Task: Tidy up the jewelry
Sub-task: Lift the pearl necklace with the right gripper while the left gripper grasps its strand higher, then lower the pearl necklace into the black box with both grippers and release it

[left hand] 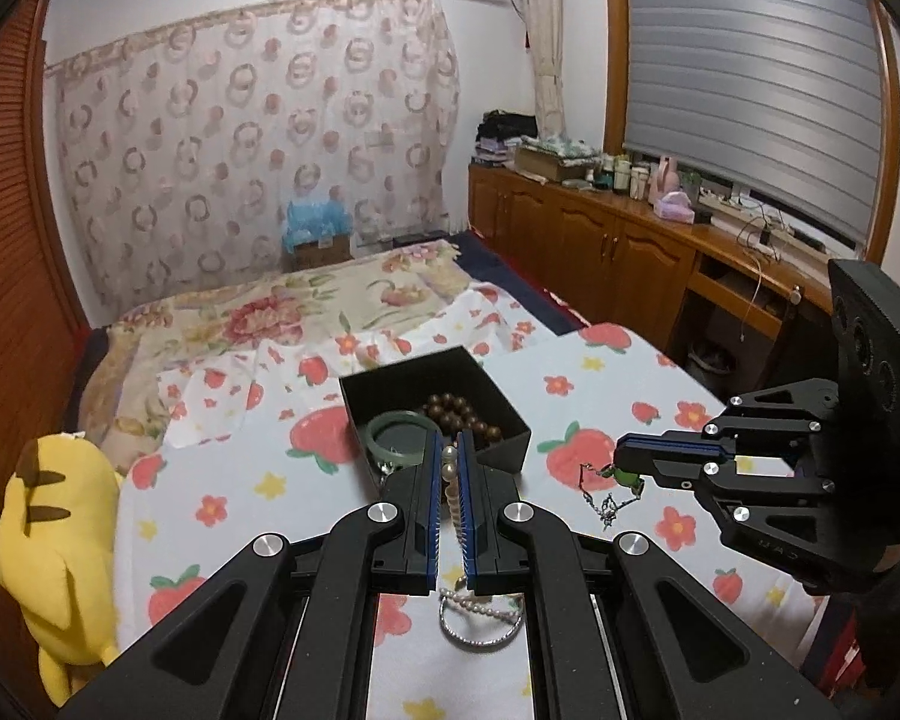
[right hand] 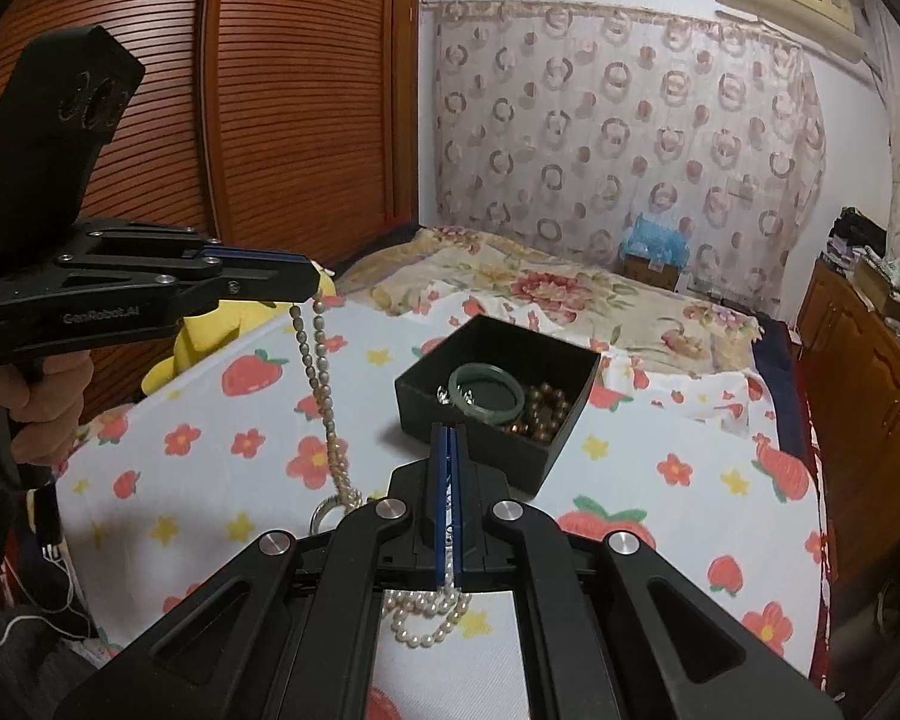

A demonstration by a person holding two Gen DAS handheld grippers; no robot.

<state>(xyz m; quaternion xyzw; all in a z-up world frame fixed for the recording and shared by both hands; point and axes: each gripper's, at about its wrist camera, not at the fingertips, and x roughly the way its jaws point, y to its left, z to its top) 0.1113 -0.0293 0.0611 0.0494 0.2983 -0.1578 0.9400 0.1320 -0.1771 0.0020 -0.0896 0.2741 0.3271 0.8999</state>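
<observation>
A black open box (left hand: 498, 444) (right hand: 426, 399) sits on the strawberry-print bed cover and holds a green jade bangle (left hand: 390, 441) (right hand: 486, 399) and a brown bead bracelet (left hand: 456, 411) (right hand: 540, 414). My left gripper (left hand: 449, 447) (right hand: 312, 294) is shut on a pearl necklace (left hand: 450, 480) (right hand: 324, 396), which hangs from it down to the bed, near the box. My right gripper (right hand: 448, 438) (left hand: 624, 468) is shut on a thin silver chain with a green pendant (left hand: 621, 480). A silver bangle (left hand: 480, 630) (right hand: 324, 510) lies on the bed under the pearls.
A yellow plush toy (left hand: 54, 552) lies at the bed's left edge. A wooden wardrobe (right hand: 240, 90) stands on that side. A wooden cabinet (left hand: 600, 240) with bottles runs along the window on the other side. A floral quilt (left hand: 306, 312) lies beyond the box.
</observation>
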